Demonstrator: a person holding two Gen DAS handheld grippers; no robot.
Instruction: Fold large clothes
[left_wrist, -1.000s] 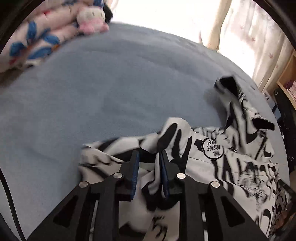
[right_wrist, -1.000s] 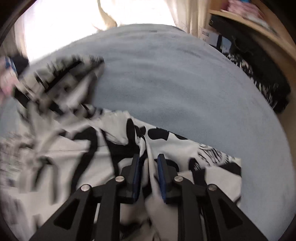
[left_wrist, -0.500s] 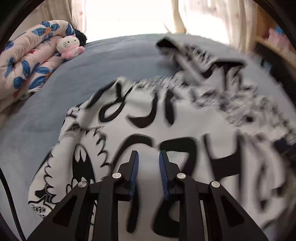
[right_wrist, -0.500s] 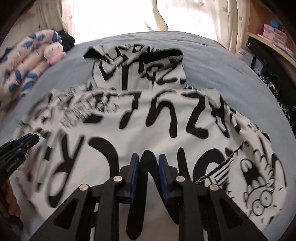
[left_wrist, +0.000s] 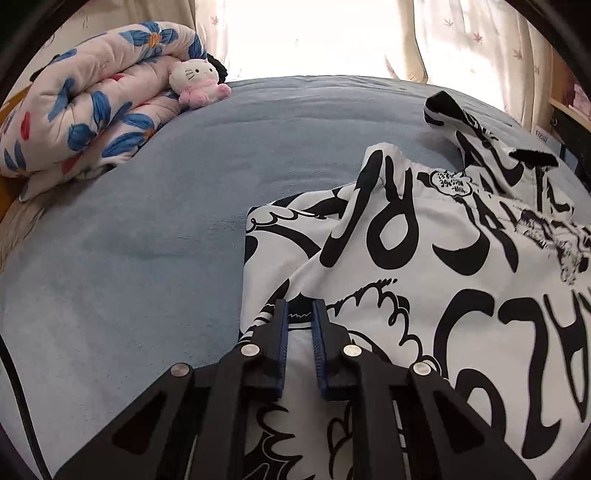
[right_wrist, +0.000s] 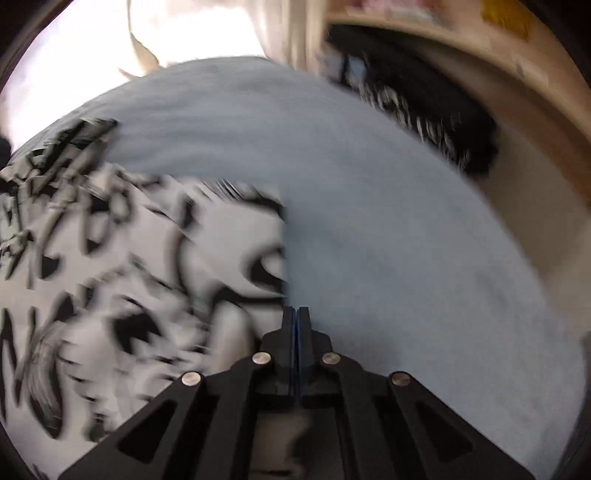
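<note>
A white garment with bold black lettering and cartoon print (left_wrist: 424, 258) lies spread on the blue bed sheet (left_wrist: 147, 221). My left gripper (left_wrist: 300, 314) hovers low over the garment's near left edge. Its jaws are closing with a narrow gap, and the cloth seen between them looks flat, not pinched. In the blurred right wrist view the garment (right_wrist: 129, 277) fills the left half. My right gripper (right_wrist: 295, 314) has its pads together at the garment's right edge, where cloth meets sheet (right_wrist: 388, 221). Blur hides whether any cloth is caught in it.
A rolled floral quilt (left_wrist: 92, 110) and a small pink and white plush toy (left_wrist: 195, 83) lie at the bed's far left. Curtains (left_wrist: 461, 37) hang behind the bed. A wooden shelf (right_wrist: 480, 55) and a dark pile of clothes (right_wrist: 424, 118) line the right side.
Both grippers left the middle of the spread garment. The left one came to its left edge with narrower jaws. The right one came to its right edge and its jaws went shut.
</note>
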